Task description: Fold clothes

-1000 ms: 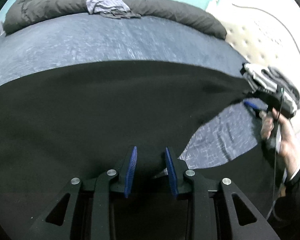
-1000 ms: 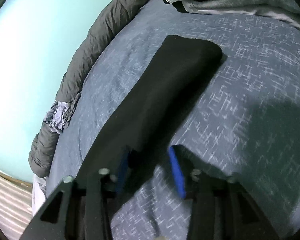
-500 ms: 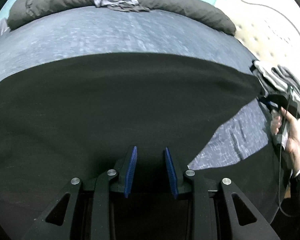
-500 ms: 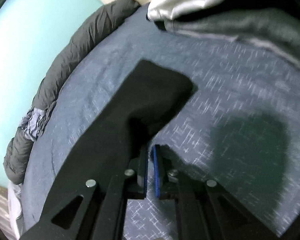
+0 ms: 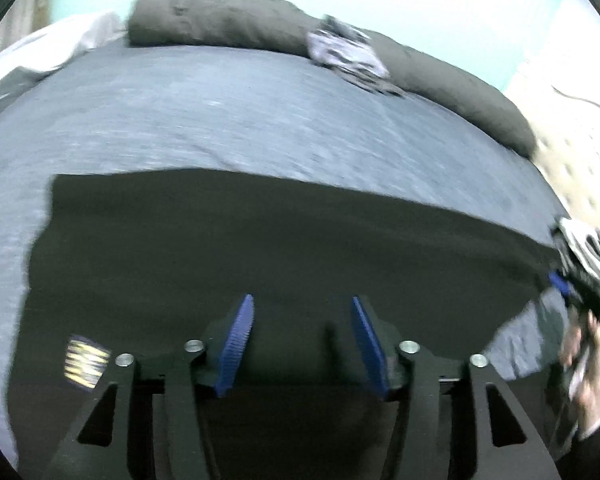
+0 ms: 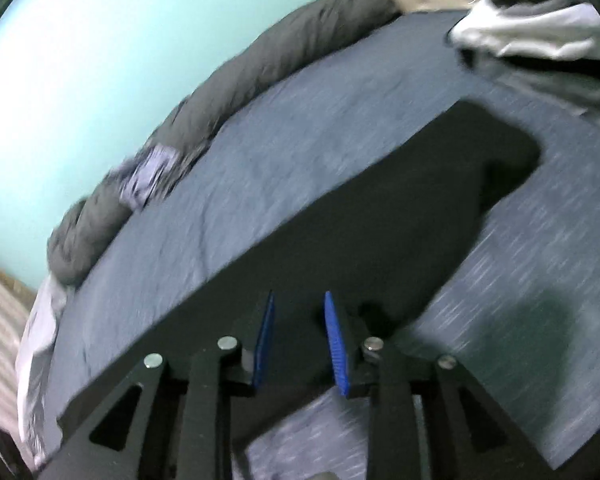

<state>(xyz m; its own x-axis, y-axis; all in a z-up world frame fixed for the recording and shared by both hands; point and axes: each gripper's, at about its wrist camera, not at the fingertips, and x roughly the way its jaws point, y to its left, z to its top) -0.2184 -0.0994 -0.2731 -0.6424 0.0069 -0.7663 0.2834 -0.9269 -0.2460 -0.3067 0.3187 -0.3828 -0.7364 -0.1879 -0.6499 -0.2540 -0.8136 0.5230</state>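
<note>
The left gripper [image 5: 302, 340] had its jaws spread wide over the near edge of the black garment [image 5: 260, 256], holding nothing, and the right gripper [image 6: 300, 336] likewise showed a clear gap between its blue pads [image 6: 335, 344], with dark cloth lying behind and below them rather than pinched. The garment lay flat along the near side of the bed [image 5: 180, 120], one long straight folded edge running across the blue-grey cover, a rounded end toward the pile of grey and white clothes [image 6: 540, 36] at the bed's far corner. A small pale label [image 5: 85, 362] showed near its left end. Motion blur softened both views, so whether any cloth touched the pads could only be guessed. The risk from here seemed to be a shallow grasp: closing on just the top layer would drag it off the lower one and skew the fold. The fabric looked thick, matte and smooth, with few wrinkles.
</note>
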